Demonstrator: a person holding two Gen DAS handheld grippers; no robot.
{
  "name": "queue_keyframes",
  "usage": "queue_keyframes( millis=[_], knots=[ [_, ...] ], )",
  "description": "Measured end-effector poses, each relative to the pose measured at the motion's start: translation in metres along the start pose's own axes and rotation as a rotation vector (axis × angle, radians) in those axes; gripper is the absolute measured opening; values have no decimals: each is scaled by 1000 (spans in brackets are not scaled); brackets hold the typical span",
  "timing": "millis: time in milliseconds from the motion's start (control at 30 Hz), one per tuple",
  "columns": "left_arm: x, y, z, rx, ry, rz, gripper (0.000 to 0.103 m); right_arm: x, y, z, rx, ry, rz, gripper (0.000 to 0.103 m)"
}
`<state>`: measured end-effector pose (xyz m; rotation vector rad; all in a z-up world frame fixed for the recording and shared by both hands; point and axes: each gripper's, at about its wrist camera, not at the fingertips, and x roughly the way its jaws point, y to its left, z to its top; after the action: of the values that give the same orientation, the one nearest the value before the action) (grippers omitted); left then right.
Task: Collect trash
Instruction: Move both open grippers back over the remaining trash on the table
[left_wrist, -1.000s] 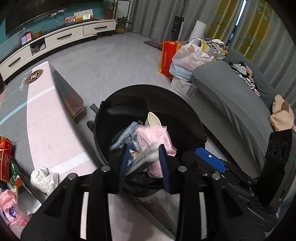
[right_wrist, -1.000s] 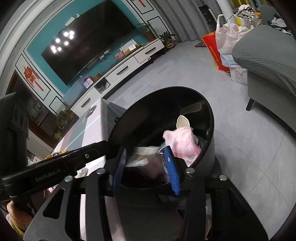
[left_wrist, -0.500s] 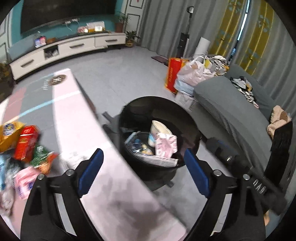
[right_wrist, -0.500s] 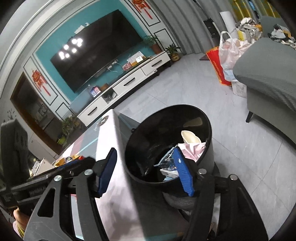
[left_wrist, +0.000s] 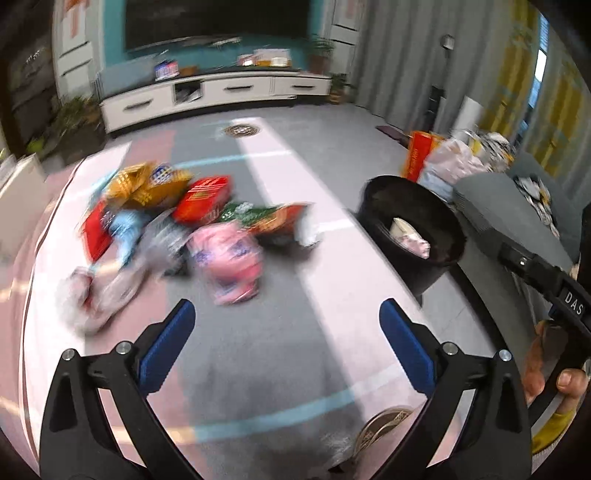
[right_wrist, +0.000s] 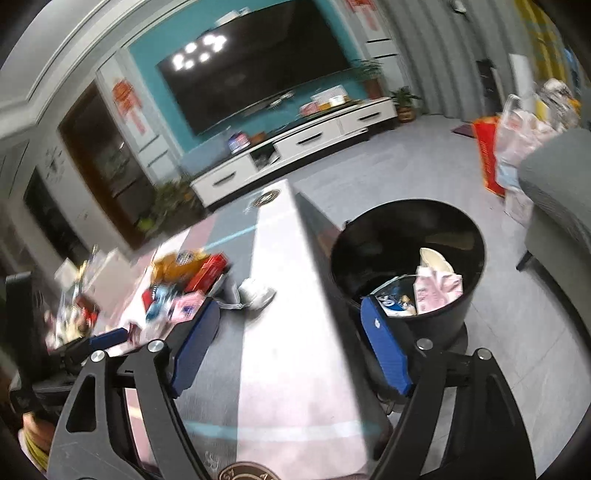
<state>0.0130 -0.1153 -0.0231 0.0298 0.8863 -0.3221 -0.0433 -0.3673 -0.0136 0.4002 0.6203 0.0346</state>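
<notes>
Ahead-left of the empty, spread-wide left gripper (left_wrist: 286, 334) a blurred trash pile (left_wrist: 173, 221) is seen on the tabletop (left_wrist: 280, 373), while the black bin (right_wrist: 408, 258) holding wrappers is seen just beyond the likewise spread, empty right gripper (right_wrist: 288, 350).

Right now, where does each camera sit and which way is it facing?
Left wrist: rides the left gripper, open, above the table, facing the trash pile; the right hand shows at right.
Right wrist: rides the right gripper, open, at the table edge, facing the TV.
Shared: pile, table, black bin.
</notes>
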Motion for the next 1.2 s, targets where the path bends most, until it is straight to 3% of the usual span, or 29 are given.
queue_keyframes(
  millis=[300, 533, 767, 833, 900, 1000, 1100, 1200],
  knots=[
    [-24, 89, -45, -212, 38, 134, 100, 25, 50, -22, -112, 128, 60, 79],
    [-30, 124, -69, -347, 64, 103, 100, 55, 92, -45, -180, 237, 114, 82],
    [-43, 163, -76, -476, -20, 86, 100, 75, 122, -53, -232, 285, 140, 82],
    [-45, 169, -73, -465, -60, 65, 100, 81, 125, -52, -234, 289, 143, 82],
    [-41, 169, -66, -399, -68, 99, 100, 87, 127, -51, -232, 295, 141, 82],
    [-22, 171, -50, -283, -5, 77, 100, 97, 125, -48, -216, 306, 142, 82],
    [-13, 175, -44, -248, 18, 56, 100, 108, 125, -46, -199, 313, 143, 82],
    [-7, 183, -40, -270, 6, 102, 100, 119, 124, -43, -188, 320, 143, 82]
  ],
)
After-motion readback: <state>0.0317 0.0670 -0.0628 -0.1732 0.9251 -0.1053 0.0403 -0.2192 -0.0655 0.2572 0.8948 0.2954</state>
